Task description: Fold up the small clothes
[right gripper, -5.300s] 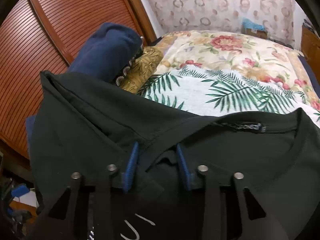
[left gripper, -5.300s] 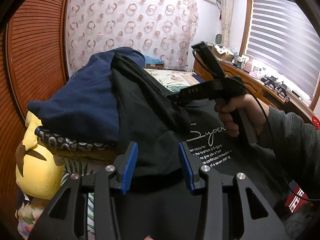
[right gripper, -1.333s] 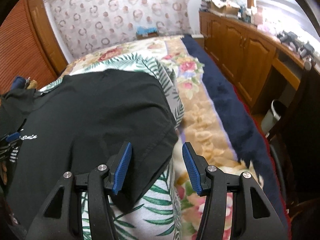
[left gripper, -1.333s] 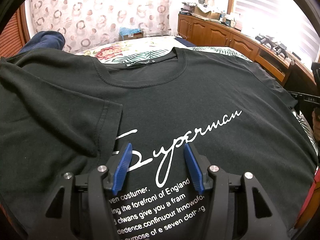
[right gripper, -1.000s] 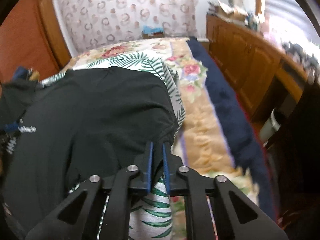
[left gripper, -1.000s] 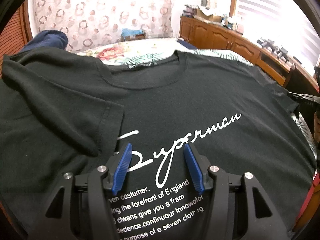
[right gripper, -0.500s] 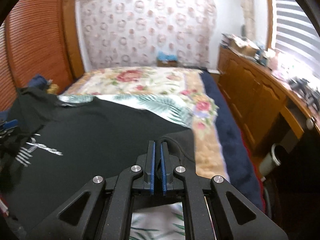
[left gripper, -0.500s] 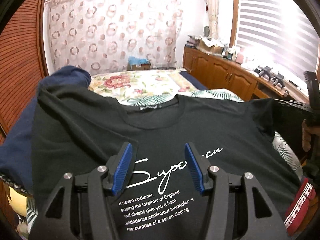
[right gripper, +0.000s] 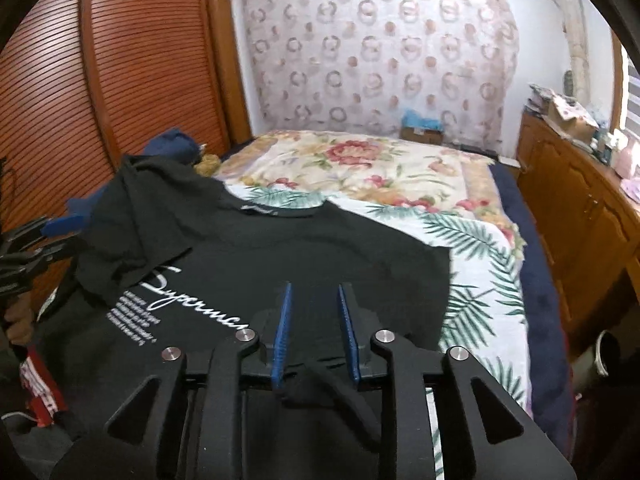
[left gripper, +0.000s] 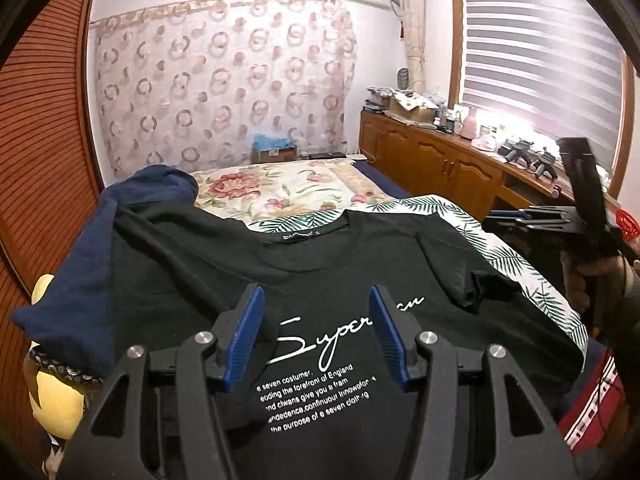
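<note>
One black T-shirt (left gripper: 320, 256) lies print-up across the near part of the bed (right gripper: 400, 168), collar toward the far wall, white script and text block facing the cameras.

Right sleeve (left gripper: 460, 276): half a second ago it lay out flat toward the bed edge; now it is turned inward onto the chest, rumpled, with its tip near the end of the script. First side fold looks done, though loosely.

Right gripper (right gripper: 314, 330): a second ago the blue pads were pinched on the sleeve edge; now they stand apart, released, with a twist of black cloth lying slack between and below the fingers. In the left view it is raised off to the side, clear of the shirt.

Left gripper (left gripper: 316, 332): pads spread wide, nothing between them, hovering above the printed text; no change over the last second.

Left sleeve (right gripper: 132, 216) is still unfolded, bunched up against the navy cloth (left gripper: 92, 264) piled at that side.

Judgement: the left sleeve is the next fold, then the hem toward the collar. The folded sleeve may need smoothing first.
</note>
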Motion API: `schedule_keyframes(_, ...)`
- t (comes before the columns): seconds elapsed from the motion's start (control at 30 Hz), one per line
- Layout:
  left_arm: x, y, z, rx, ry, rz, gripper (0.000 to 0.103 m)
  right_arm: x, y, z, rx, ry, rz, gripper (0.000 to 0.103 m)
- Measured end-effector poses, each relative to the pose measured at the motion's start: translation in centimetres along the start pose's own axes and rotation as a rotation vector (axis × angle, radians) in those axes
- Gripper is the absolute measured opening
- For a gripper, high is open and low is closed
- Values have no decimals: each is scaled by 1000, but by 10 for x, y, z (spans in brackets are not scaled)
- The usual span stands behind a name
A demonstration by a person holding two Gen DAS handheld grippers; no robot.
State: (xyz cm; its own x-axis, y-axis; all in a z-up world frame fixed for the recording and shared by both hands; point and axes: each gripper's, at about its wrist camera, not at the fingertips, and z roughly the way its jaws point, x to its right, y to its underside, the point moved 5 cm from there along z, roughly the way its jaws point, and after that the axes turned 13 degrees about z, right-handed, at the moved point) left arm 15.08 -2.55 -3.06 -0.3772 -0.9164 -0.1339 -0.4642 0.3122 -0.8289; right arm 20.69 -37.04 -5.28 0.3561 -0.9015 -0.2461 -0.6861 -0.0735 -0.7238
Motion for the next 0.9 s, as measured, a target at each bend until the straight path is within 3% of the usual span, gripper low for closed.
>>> schedule_keyframes(0.37, 14, 12, 6, -21, 43, -6, 54, 61, 25, 46, -125, 148, 65, 32)
schedule_keyframes(0.67, 23, 18, 10, -32, 57, -6, 54, 69, 31, 76, -185, 199, 44, 31)
schedule_keyframes(0.7, 22, 18, 10, -32, 58, -9, 54, 68, 29, 76, -186, 203, 37, 29)
schedule_keyframes(0.73, 22, 19, 10, -31, 59, -11, 54, 66, 28, 78, -189, 196, 27, 15)
schedule_keyframes(0.77, 22, 19, 10, -32, 58, -10, 54, 63, 28, 79, -194, 186, 18, 10)
schedule_keyframes(0.9, 20, 21, 12, -34, 53, -16, 54, 45, 17, 79, -171, 168, -31, 4)
